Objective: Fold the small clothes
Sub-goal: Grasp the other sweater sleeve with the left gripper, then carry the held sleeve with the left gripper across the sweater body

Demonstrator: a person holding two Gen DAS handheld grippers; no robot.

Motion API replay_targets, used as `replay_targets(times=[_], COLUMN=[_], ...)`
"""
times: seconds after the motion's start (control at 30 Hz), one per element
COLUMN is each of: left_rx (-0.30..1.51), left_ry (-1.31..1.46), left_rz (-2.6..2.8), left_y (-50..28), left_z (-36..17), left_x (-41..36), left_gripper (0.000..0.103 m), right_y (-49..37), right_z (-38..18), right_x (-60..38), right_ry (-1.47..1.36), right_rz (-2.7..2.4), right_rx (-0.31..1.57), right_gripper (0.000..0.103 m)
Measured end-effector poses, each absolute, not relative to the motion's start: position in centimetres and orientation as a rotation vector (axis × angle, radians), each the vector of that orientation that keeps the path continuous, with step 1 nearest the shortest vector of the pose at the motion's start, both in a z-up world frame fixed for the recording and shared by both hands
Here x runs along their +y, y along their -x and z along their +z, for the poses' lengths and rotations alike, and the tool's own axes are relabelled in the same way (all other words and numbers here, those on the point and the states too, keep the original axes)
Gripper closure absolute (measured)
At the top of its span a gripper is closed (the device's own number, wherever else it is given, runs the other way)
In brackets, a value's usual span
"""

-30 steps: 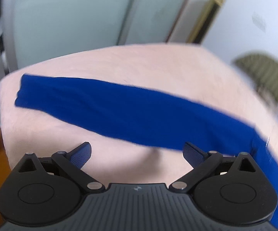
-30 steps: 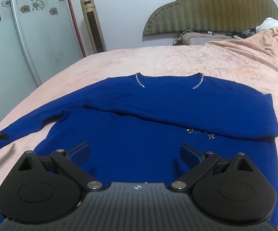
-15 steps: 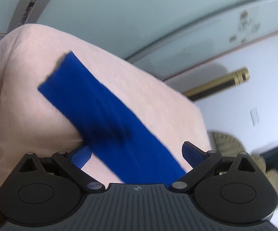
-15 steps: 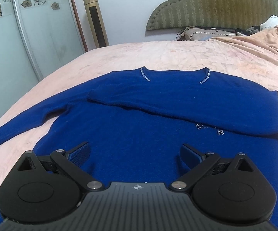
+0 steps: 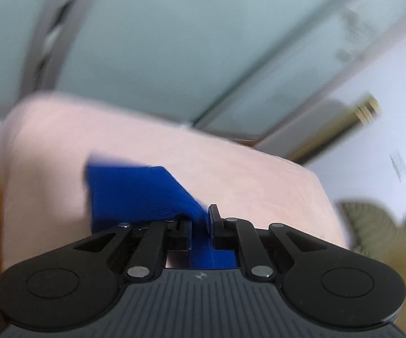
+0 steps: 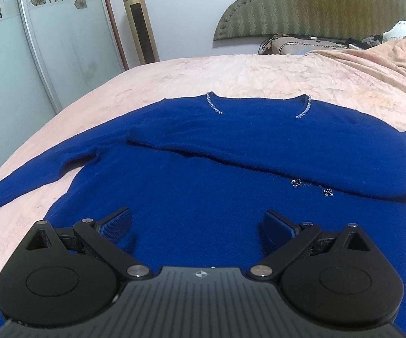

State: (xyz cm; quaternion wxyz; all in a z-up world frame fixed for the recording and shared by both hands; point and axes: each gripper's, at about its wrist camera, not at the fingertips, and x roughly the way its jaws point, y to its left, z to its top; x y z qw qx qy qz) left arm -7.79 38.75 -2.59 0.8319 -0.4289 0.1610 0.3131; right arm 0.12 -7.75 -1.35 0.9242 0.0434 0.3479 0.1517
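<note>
Sweater [image 6: 231, 197] flat on bed [image 6: 259, 76], sleeve [image 5: 135, 191] at left edge.
Left hand-held gripper [image 5: 201, 225] just clamped onto sleeve; right hand-held gripper [image 6: 197, 225] wide, empty.

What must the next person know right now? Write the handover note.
Left tongs: have just been closing, now shut on the sleeve near its cuff.
Right tongs: open, empty, over the jumper.
The jumper lies flat on the bed, neckline towards the headboard.
Done: one sleeve already folded across the chest.
Left: fold the gripped sleeve inward, then fold the body.
</note>
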Motion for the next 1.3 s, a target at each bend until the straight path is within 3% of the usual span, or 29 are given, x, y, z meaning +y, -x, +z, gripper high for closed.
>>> replay_targets(times=[0.17, 0.33, 0.47, 0.7, 0.73, 0.83, 0.87, 1.13, 1.2, 1.3], left_rx=[0.342, 0.352, 0.387, 0.718, 0.722, 0.673, 0.622, 0.574, 0.601, 0.626], left_ry=[0.491, 0.227, 0.014, -0.238, -0.246, -0.266, -0.271, -0.238, -0.203, -0.172], left_rz=[0.406, 0.073, -0.213, -0.432, -0.440, -0.425, -0.399, -0.247, -0.216, -0.137], left_y=[1.1, -4.1, -6.2, -6.4, -6.3, -4.9, -4.0, -2.5, -2.7, -2.9], left_z=[3.0, 5.2, 4.0, -2.9, -3.0, -2.3, -1.9, -0.6, -0.9, -1.4], left_x=[29.7, 19.4, 10.2, 2.4, 2.1, 2.7, 3.2, 8.6, 10.0, 12.2], left_gripper=[0.092, 0.092, 0.092, 0.086, 0.074, 0.016, 0.010, 0.010, 0.010, 0.010], right_y=[-0.2, 0.1, 0.3, 0.7, 0.7, 0.0, -0.6, -9.1, -10.0, -8.4], right_z=[-1.2, -1.1, -1.1, -0.6, -0.5, -0.6, -0.7, -2.5, -2.0, -1.0], right_x=[-8.9, -10.4, -12.2, -16.9, -17.6, -19.0, -19.3, -14.8, -11.6, -5.4], right_ry=[-0.106, -0.126, -0.136, -0.193, -0.205, -0.284, -0.327, -0.510, -0.387, 0.087], right_rz=[0.288, 0.249, 0.196, 0.048, 0.031, 0.065, 0.103, 0.410, 0.416, 0.380], right_rx=[0.708, 0.705, 0.701, 0.661, 0.652, 0.639, 0.643, 0.741, 0.747, 0.658], right_gripper=[0.002, 0.002, 0.002, 0.002, 0.002, 0.000, 0.001, 0.011, 0.011, 0.006])
